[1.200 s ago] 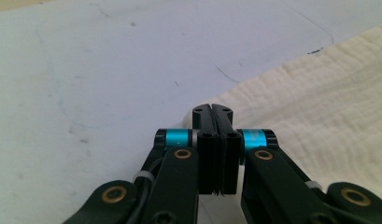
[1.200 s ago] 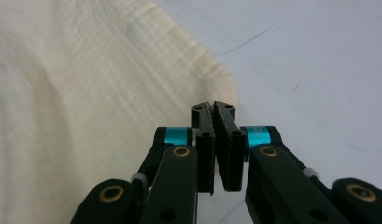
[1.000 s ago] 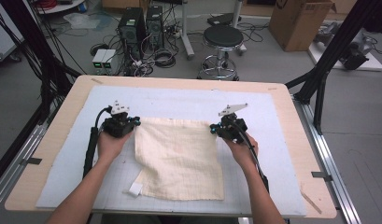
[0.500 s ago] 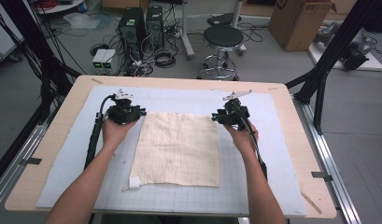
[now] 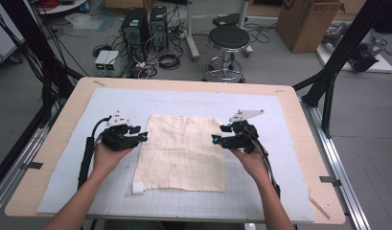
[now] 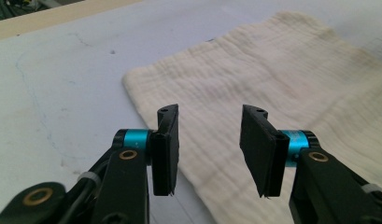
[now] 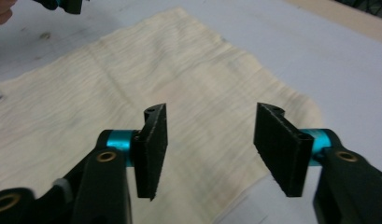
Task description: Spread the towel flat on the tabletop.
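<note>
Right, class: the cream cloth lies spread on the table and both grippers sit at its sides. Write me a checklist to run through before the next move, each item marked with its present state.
1. Left gripper jaws apart, nothing between them: ok; they have just been opening.
2. Right gripper jaws apart, nothing clamped: ok; likewise just opening.
3. Cream woven cloth lies flat and spread on the pale blue table mat: ok.
4. Small white tag at the cloth's near left corner sticks out: ok.
5. Cloth edges square to the mat's grid: not ok, slightly skewed.
6. Cloth's underside free of folds: cannot tell.
</note>
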`<state>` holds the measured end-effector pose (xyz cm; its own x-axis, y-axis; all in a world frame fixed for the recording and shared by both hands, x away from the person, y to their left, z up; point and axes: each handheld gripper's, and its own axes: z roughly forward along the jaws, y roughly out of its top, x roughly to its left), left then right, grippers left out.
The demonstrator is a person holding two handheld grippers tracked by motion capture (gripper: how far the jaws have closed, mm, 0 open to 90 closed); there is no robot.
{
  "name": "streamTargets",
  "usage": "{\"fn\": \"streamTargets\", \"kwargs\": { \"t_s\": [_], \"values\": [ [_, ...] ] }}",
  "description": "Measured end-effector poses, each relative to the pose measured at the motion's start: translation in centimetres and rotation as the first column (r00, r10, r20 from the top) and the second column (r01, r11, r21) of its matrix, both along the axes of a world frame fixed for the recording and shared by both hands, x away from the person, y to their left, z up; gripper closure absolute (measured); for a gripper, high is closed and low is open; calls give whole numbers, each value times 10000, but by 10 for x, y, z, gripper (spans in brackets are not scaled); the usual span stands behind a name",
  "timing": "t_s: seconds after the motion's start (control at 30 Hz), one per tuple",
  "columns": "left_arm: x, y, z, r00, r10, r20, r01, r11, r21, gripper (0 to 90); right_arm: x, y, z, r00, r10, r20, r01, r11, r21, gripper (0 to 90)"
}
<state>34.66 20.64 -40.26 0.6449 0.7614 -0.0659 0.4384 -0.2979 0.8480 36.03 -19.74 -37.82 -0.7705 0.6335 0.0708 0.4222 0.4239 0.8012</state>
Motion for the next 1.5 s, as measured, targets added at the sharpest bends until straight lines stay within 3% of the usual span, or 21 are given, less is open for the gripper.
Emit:
{"fn": "streamTargets", "kwargs": {
  "t_s": [0.2,0.37,0.57,0.73,0.8,0.97,1.03,1.13,1.23,1.33,1.5],
  "values": [
    [-35,0,-4,9988,-380,307,374,9991,188,490,-32,-2,-11,9992,359,200,-363,9992,192,373],
    [-62,2,-12,9959,-876,246,878,9961,-58,469,-56,-2,-23,9947,1023,120,-1025,9947,127,408],
    [-84,1,-24,9833,-1819,-43,1820,9830,223,504,-80,-1,-38,9879,1550,-60,-1551,9878,-122,463],
    [-91,1,-32,9708,-2360,-441,2375,9708,348,573,-94,-2,-54,9814,1831,-573,-1856,9817,-420,518],
    [-93,0,-35,9650,-2555,-584,2585,9646,522,579,-98,-3,-58,9794,1895,-700,-1941,9787,-663,529],
    [-95,-3,-41,9545,-2843,-906,2925,9513,968,581,-101,-4,-62,9775,1918,-878,-1985,9772,-751,575],
    [-96,-4,-42,9558,-2840,-766,2908,9514,1012,606,-100,-3,-63,9780,1896,-873,-1974,9760,-921,608],
    [-96,-3,-43,9492,-3072,-685,3127,9450,956,712,-100,-3,-64,9802,1872,-647,-1933,9752,-1076,699],
    [-96,-3,-43,9480,-3111,-667,3167,9429,1028,835,-97,-3,-65,9762,1992,-861,-2063,9750,-830,804],
    [-97,-3,-42,9472,-3123,-723,3183,9429,983,873,-94,-5,-64,9710,2105,-1135,-2184,9739,-621,877],
    [-101,-2,-38,9339,-3503,-714,3549,9325,671,880,-97,-5,-62,9705,2154,-1086,-2228,9730,-603,881]
  ]
}}
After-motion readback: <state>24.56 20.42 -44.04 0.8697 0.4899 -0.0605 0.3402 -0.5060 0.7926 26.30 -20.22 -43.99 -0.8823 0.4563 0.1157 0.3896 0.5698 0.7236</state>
